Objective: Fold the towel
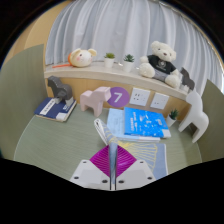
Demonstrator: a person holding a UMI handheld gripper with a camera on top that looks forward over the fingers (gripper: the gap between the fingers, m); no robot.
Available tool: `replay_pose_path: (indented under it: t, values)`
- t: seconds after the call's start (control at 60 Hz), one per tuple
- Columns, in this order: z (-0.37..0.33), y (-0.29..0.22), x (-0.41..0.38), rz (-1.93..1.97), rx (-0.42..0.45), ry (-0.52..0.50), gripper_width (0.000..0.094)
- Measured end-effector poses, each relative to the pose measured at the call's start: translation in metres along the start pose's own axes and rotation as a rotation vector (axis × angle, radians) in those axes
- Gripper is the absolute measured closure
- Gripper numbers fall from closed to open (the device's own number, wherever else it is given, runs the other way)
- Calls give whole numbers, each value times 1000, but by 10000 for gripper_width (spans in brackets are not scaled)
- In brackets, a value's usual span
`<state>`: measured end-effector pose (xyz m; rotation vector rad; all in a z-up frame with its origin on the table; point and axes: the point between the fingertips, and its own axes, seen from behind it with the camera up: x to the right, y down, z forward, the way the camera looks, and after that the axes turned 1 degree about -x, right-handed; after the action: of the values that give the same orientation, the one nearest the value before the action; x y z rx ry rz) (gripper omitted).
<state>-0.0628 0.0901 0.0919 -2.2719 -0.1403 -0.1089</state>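
My gripper (112, 152) is shut on the towel. The two magenta pads (100, 158) press together on a thin pale edge of cloth. That edge shows as a narrow white strip (104, 135) that rises from between the fingertips and runs ahead to the left. The rest of the towel (55, 140) is pale grey-green and lies over the table to the left of the fingers and beyond them. The part under the fingers is hidden.
Blue packets (142, 122) lie just beyond the fingers to the right. Behind them stand a purple block marked 7 (118, 97) and a pink elephant figure (94, 98). A book (55, 108) lies at the far left. A shelf (110, 73) bears two teddy bears and small plants.
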Motion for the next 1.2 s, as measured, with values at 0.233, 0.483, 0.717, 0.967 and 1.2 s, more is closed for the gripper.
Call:
replay_pose_path:
  t: [0.233,0.483,0.717,0.967,1.2]
  values:
    - [-1,7,132,11,7,-18,792]
    - [25,84,210,-40,-117,28,353]
    - [-37,55,194,26,-40,-23,201]
    - [-152,8,165,121,138,-74,194]
    - [-234,38,156,130,176,-37,195]
